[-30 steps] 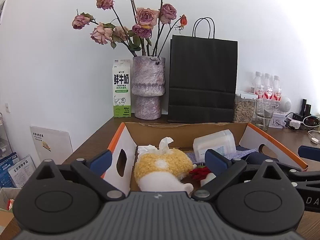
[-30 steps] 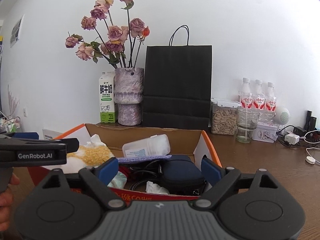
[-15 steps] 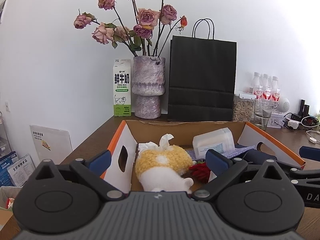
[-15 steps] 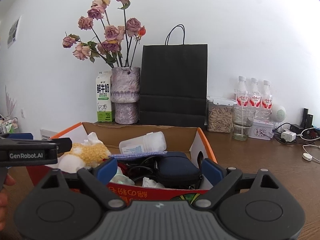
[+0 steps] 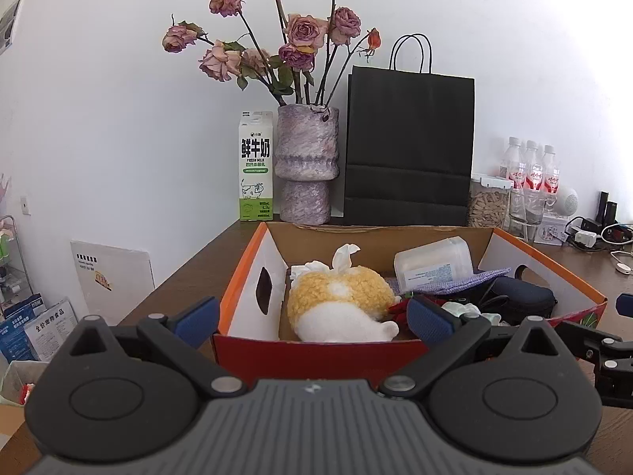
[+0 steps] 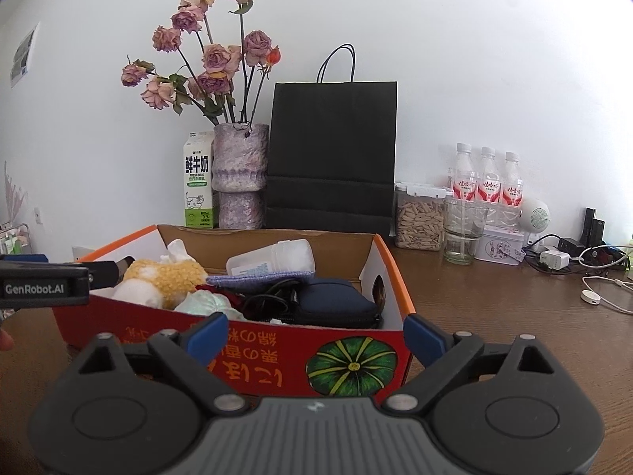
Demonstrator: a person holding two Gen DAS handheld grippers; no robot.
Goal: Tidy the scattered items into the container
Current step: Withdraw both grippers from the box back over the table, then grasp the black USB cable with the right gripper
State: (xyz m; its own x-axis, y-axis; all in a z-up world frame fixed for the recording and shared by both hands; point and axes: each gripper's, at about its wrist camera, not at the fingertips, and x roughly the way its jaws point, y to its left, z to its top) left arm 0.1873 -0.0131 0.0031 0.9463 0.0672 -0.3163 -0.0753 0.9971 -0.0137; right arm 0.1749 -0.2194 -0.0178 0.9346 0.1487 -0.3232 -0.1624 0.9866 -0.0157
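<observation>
- Left claw point(image 5: 312, 318): released, nothing between its blue pads, hovering at the box's near wall at 6 o'clock.
- Cardboard box point(image 6: 253, 340): sits on the wooden surface point(image 6: 514, 316) and already holds the plush toy point(image 5: 340, 304) at 9 o'clock, the clear tub point(image 6: 273, 262) at 12 and the dark pouch point(image 6: 336, 304) at 3.
- Right claw point(image 6: 316, 334): jaws opening, empty, straddling the box's near right corner.
- Advice: the job looks near done; draw both claws back level so neither pad snags the wall and drags the box.
</observation>
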